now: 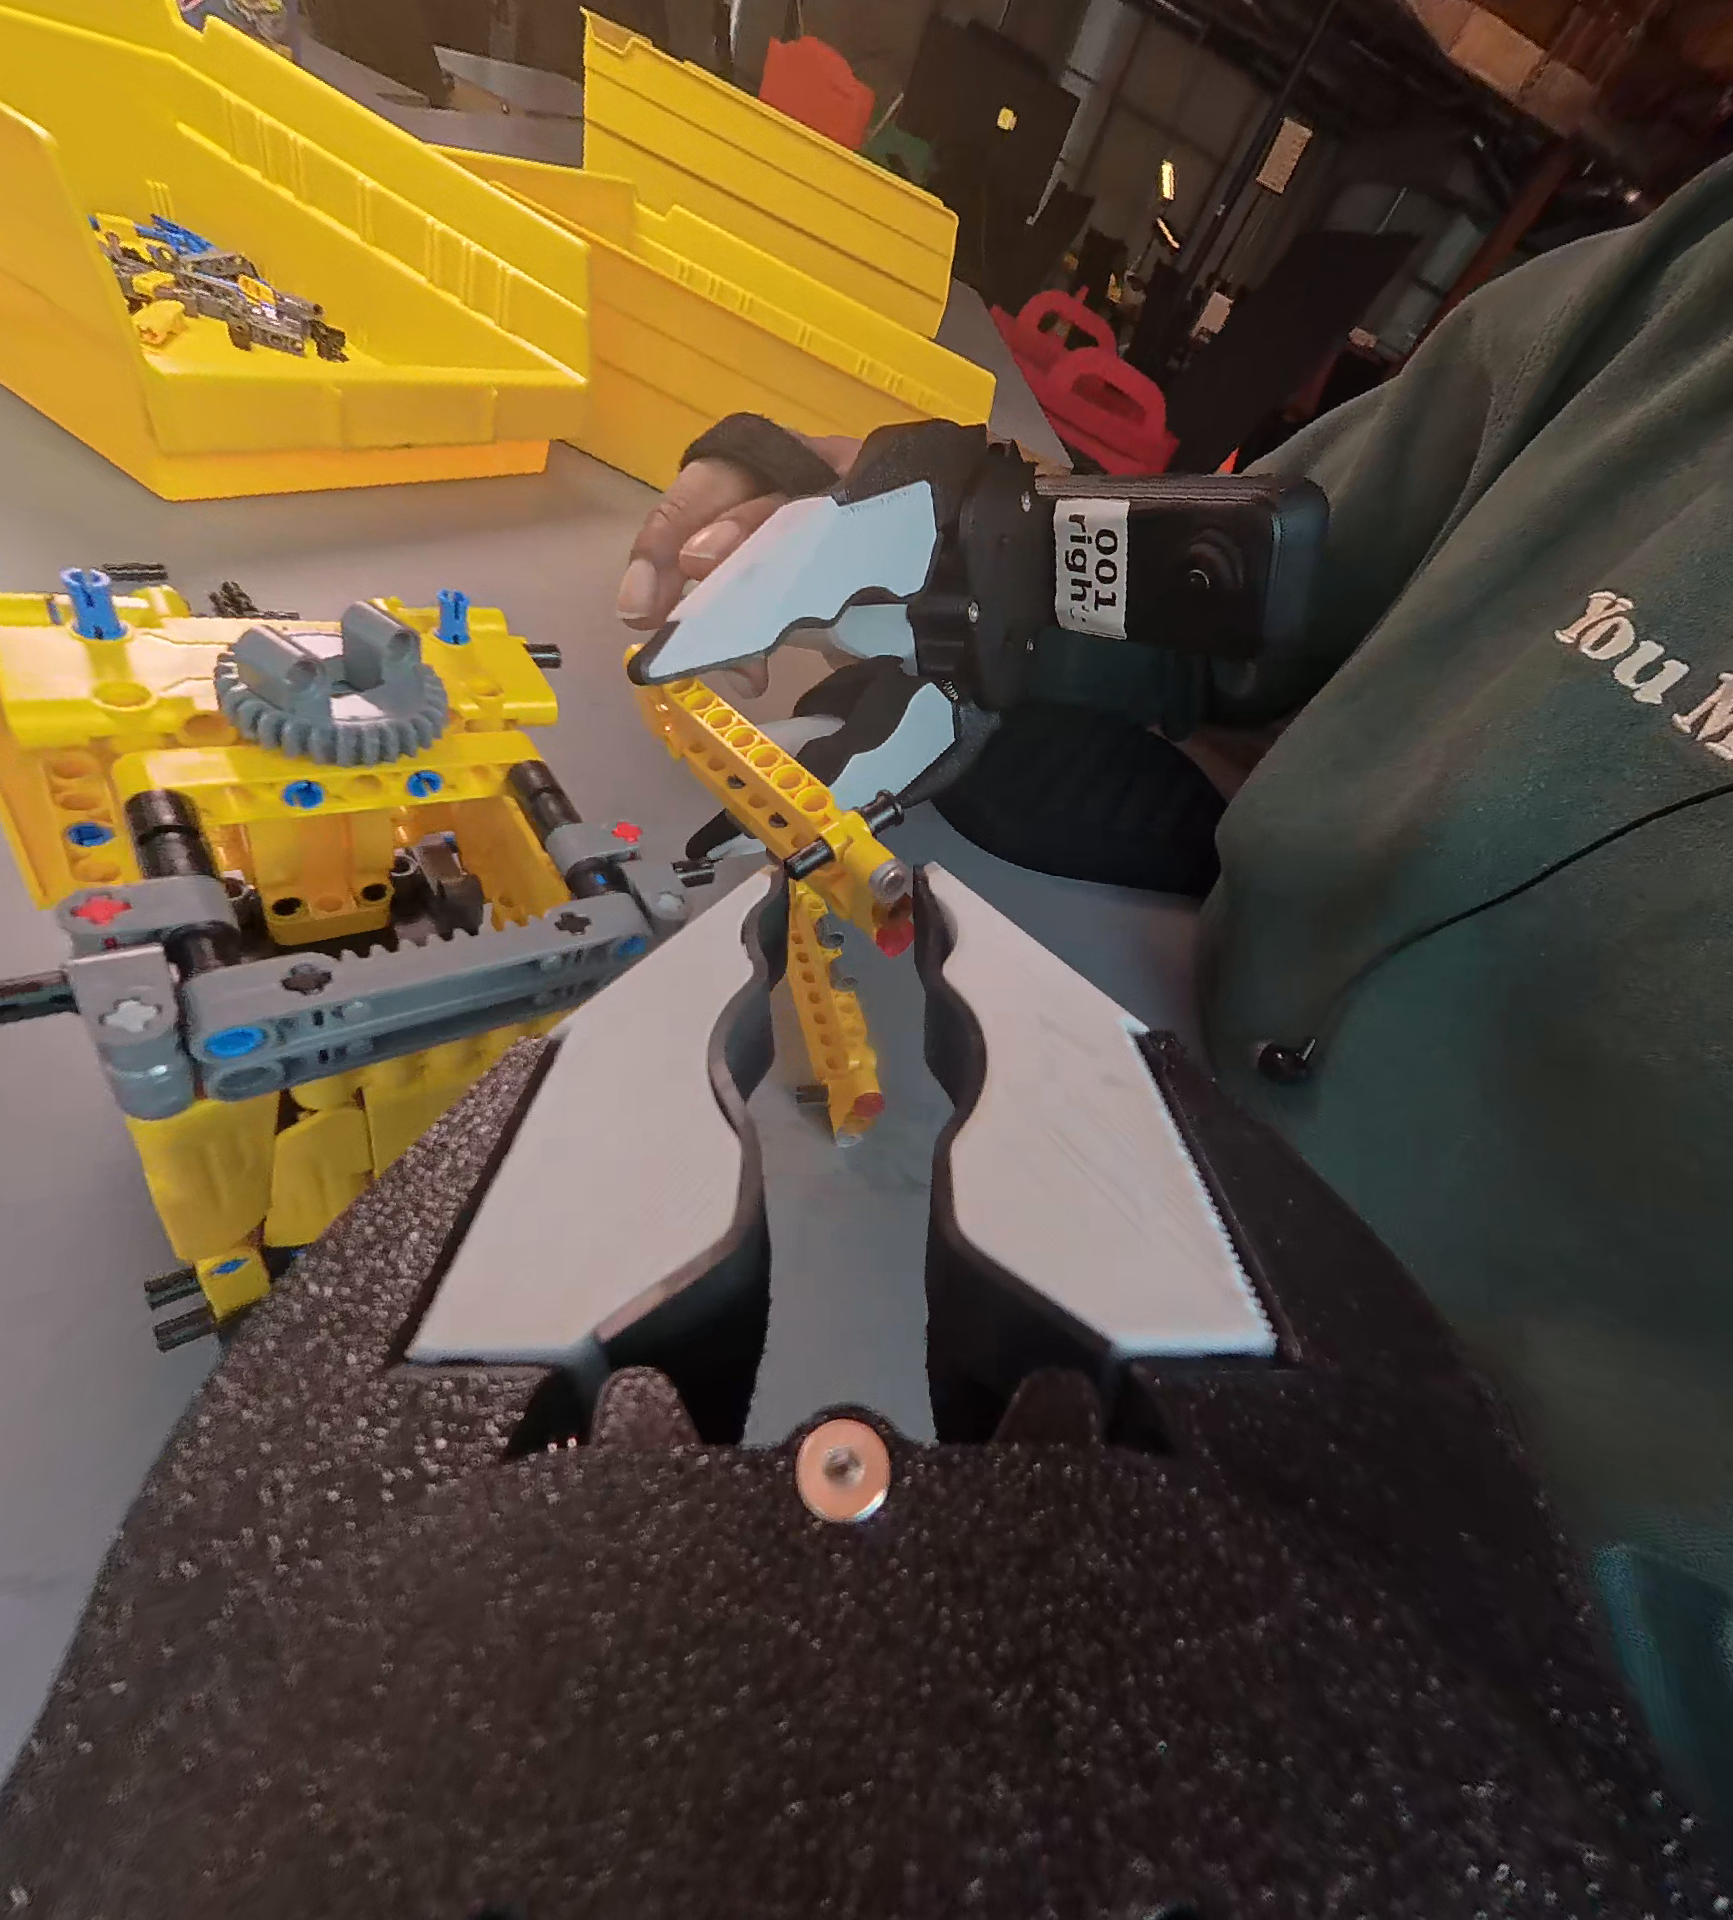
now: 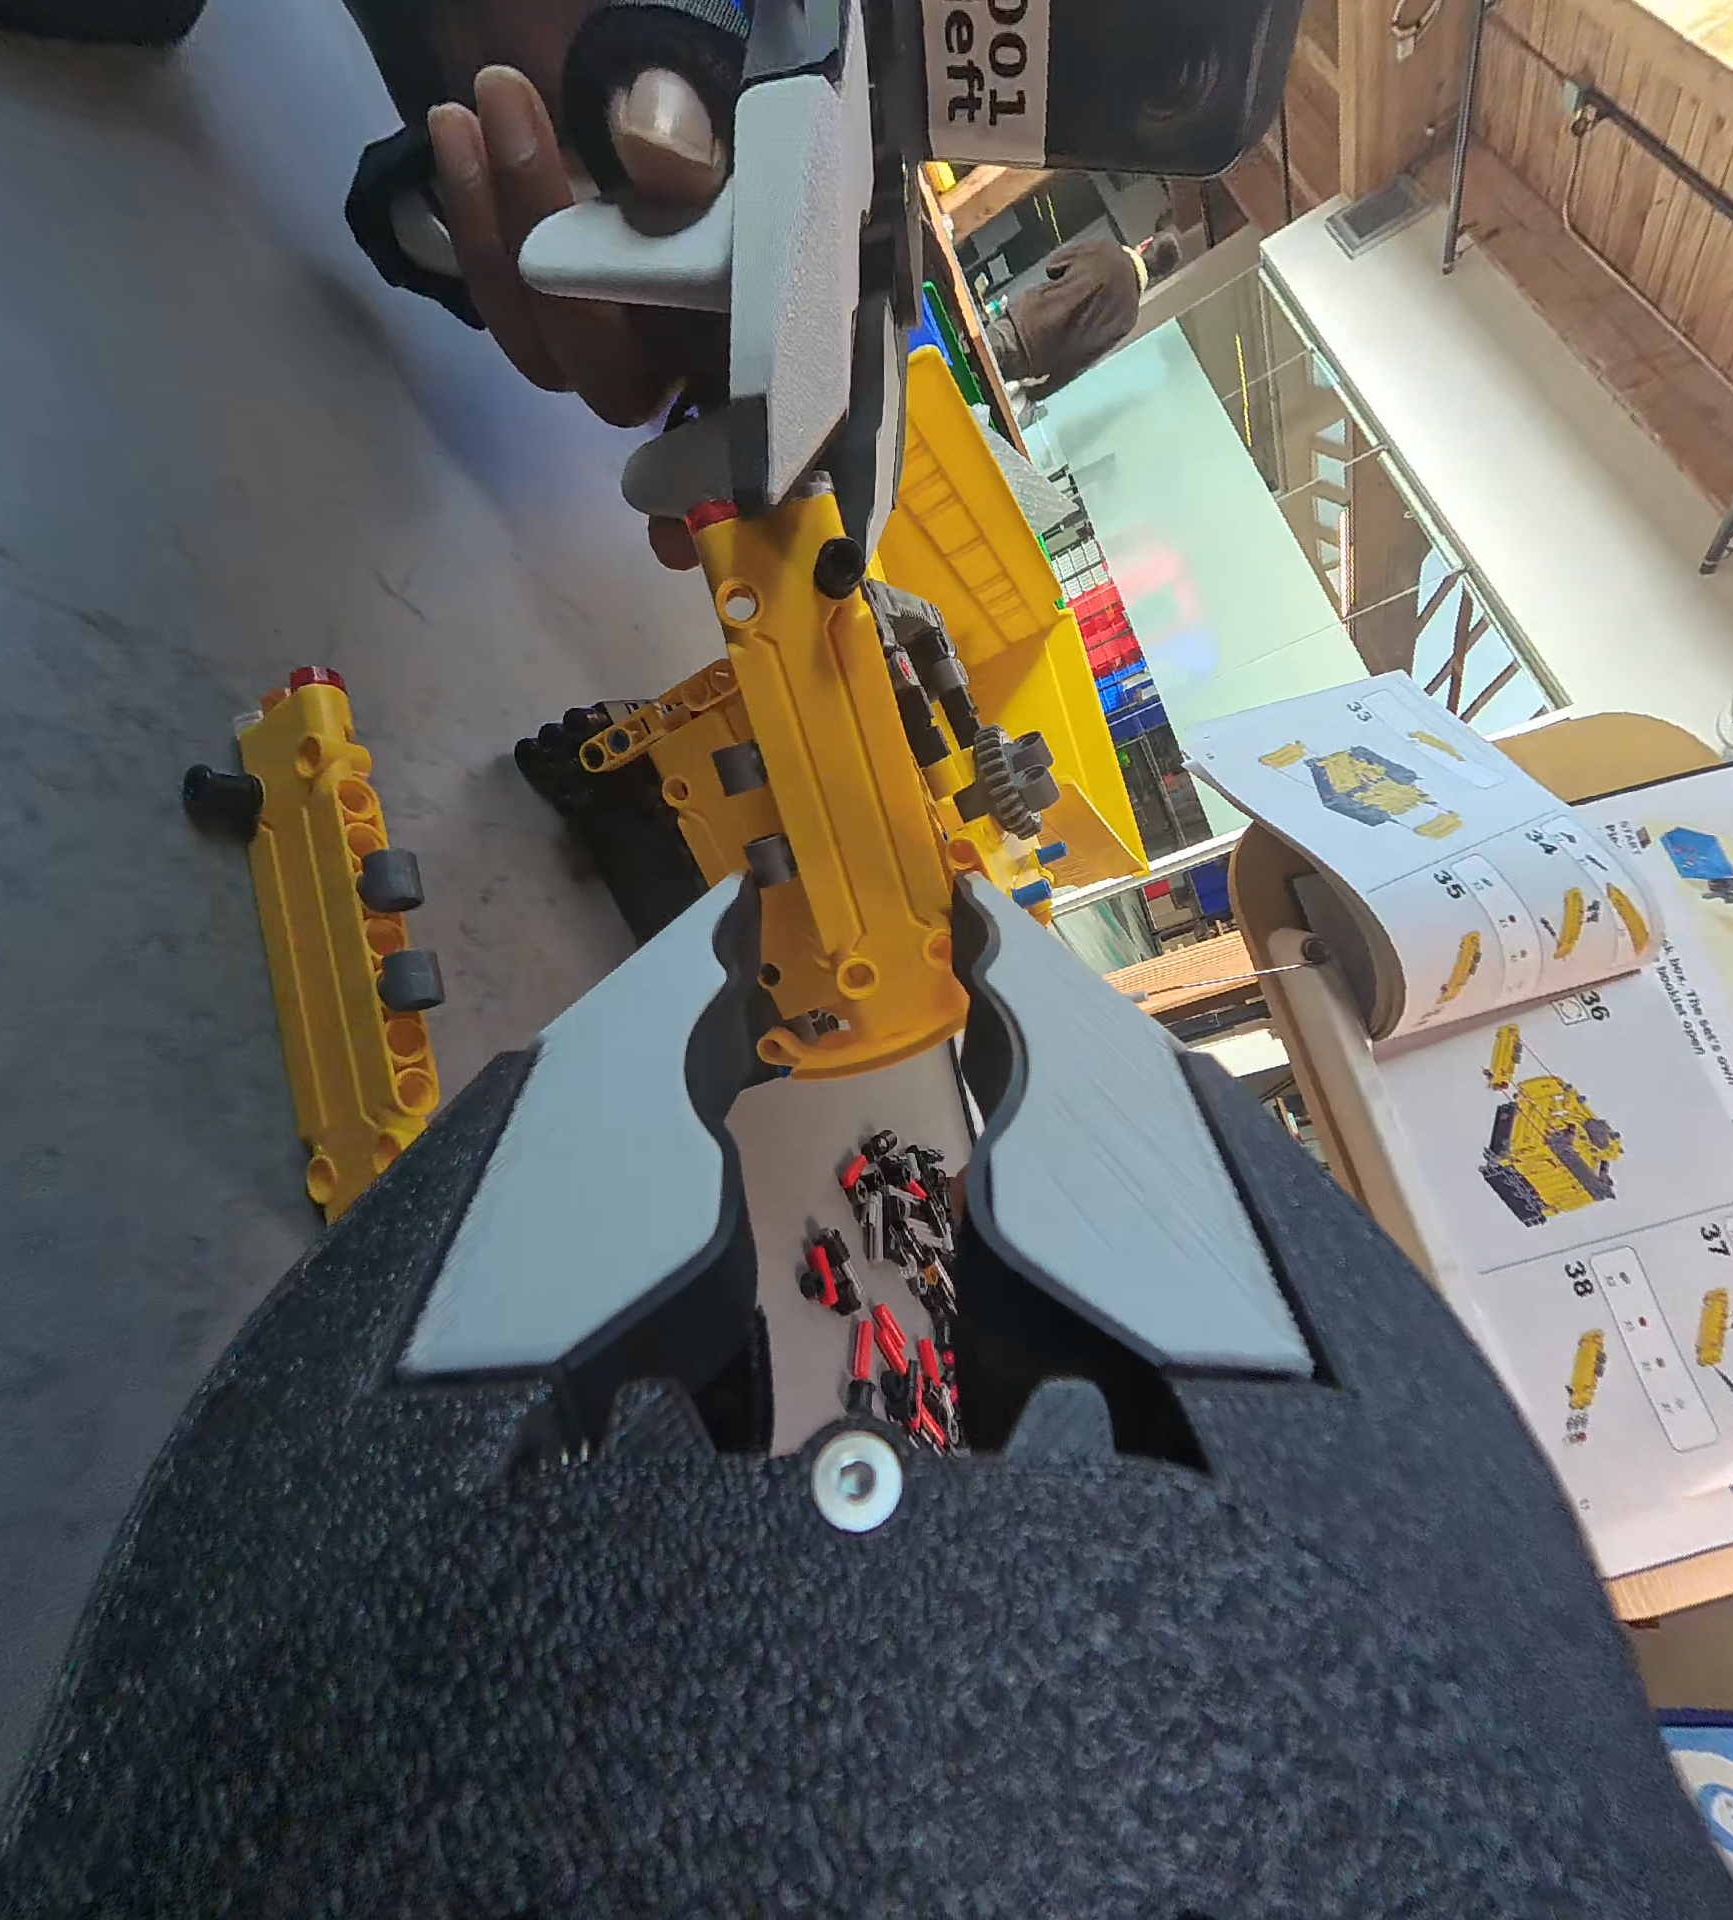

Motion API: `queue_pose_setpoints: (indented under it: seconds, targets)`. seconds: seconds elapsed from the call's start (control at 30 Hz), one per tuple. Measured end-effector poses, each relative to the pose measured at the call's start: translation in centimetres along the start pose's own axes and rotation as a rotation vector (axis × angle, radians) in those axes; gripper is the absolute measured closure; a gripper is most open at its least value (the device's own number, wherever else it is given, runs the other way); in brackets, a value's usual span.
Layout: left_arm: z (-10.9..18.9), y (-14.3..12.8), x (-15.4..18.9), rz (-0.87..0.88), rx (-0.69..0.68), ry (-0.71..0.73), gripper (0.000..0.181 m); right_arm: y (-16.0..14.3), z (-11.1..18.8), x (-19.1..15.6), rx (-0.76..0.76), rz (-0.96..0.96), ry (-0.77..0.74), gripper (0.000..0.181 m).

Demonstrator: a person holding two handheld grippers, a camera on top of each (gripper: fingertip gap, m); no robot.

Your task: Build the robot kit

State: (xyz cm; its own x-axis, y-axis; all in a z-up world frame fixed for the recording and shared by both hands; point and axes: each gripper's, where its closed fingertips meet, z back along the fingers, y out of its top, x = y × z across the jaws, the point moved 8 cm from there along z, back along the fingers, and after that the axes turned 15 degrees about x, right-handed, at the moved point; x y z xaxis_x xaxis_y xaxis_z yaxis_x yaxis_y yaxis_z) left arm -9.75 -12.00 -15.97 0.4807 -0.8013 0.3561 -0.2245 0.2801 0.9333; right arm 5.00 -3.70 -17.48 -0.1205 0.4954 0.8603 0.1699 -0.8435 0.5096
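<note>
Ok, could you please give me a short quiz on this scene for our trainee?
1. True or false: the left tool and the right tool grip the same yellow panel.
2. The second panel is: A) lying on the table; B) standing on end; C) hanging in the air.
3. What colour is the gear on top of the model?
Key: 1 true; 2 A; 3 grey.
</note>
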Motion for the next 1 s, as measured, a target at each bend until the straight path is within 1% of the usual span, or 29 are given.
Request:
queue_pose_setpoints:
  seconds: [0.3,0.33,0.37,0.43,0.5,0.53,0.73,0.9,1.0]
  targets:
    - [0.0,0.1,0.3,-0.097,0.004,0.040,0.160,-0.1,-0.1,-0.2,-0.015,0.022,-0.036,0.145]
    - [0.0,0.2,0.4,-0.104,0.010,0.040,0.161,-0.1,-0.1,-0.3,-0.012,0.021,-0.032,0.147]
    - [0.2,0.4,0.4,-0.115,0.023,0.043,0.171,-0.1,-0.1,-0.4,-0.005,0.018,-0.030,0.149]
    - [0.4,0.7,0.5,-0.127,0.033,0.045,0.171,0.1,-0.1,-0.4,0.003,0.016,-0.033,0.149]
    - [0.4,0.6,0.6,-0.154,0.030,0.057,0.172,0.1,-0.2,-0.5,0.002,0.020,-0.028,0.155]
    - [0.3,0.7,0.6,-0.159,0.028,0.061,0.171,0.1,-0.2,-0.5,-0.002,0.021,-0.029,0.156]
    - [0.4,0.8,0.4,-0.148,0.037,0.074,0.172,0.1,-0.2,-0.5,-0.003,0.015,-0.034,0.156]
    - [0.4,1.3,0.2,-0.079,0.081,0.095,0.172,0.1,-0.1,-0.2,0.002,0.004,-0.059,0.156]
    - [0.5,1.4,-0.1,-0.049,0.101,0.105,0.172,0.1,-0.1,-0.1,0.013,-0.045,-0.057,0.156]
